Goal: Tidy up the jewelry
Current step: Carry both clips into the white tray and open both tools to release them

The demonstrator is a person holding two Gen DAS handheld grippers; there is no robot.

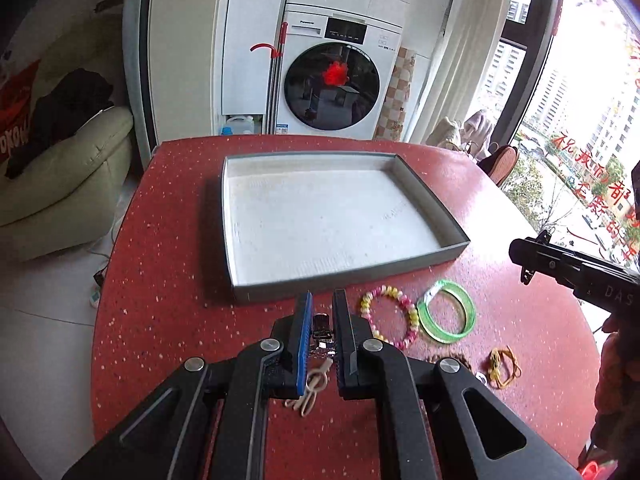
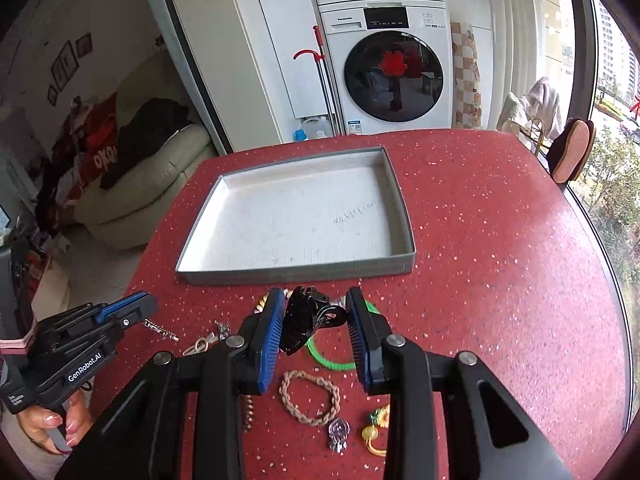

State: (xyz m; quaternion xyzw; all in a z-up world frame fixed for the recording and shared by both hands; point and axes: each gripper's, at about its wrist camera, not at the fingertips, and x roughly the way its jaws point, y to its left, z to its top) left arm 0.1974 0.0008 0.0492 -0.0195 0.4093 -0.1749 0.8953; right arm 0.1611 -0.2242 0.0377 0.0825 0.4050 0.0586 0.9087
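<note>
Left gripper (image 1: 323, 322): your jaws are clamped on a small silver trinket (image 1: 322, 327), lower centre.
Right gripper (image 2: 316, 330): yours grasps a black hair claw (image 2: 308, 320).
Tray (image 2: 296, 272): empty, mid-frame above.

A small silver metal clip (image 1: 322, 326) was gripped between the blue-padded fingers of the left gripper (image 1: 323, 334), above the red speckled tabletop (image 1: 160, 280). A shallow grey rectangular tray with a white lining (image 1: 244, 294) was seen just beyond. To its right were laid a pink-and-yellow beaded bracelet (image 1: 390, 316), a green translucent bangle (image 1: 446, 316) and a yellow cord ornament (image 1: 504, 366). A beige looped hair tie (image 1: 310, 390) lay below the fingers. The right gripper (image 1: 520, 258) was seen at the right edge.
</note>
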